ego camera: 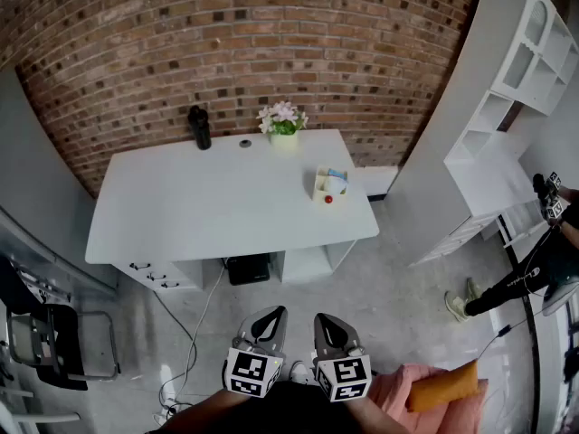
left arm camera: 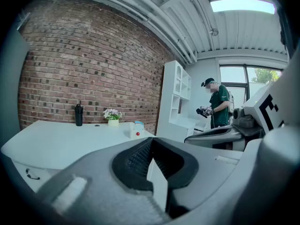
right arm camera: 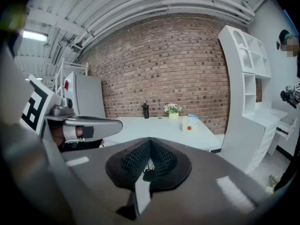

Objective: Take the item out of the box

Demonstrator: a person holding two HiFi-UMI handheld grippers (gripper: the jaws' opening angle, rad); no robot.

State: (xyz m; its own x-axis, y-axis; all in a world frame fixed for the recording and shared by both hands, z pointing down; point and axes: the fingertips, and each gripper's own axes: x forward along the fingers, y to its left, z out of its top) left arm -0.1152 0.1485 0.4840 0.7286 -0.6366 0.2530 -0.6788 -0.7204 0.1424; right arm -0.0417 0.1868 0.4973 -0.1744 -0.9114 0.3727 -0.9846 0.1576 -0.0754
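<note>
The left gripper (ego camera: pixel 276 315) and right gripper (ego camera: pixel 324 320) keep jaws clenched on nothing, the box (ego camera: pixel 324 188) far ahead; its item (ego camera: pixel 336 178) looks light, best pinched at its protruding top.

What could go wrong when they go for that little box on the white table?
The box stands close to the right edge of the table, so a nudge might push it off. Both the left gripper and the right gripper are shut and must open first. A cable trails across the floor on the way, so someone could trip.
</note>
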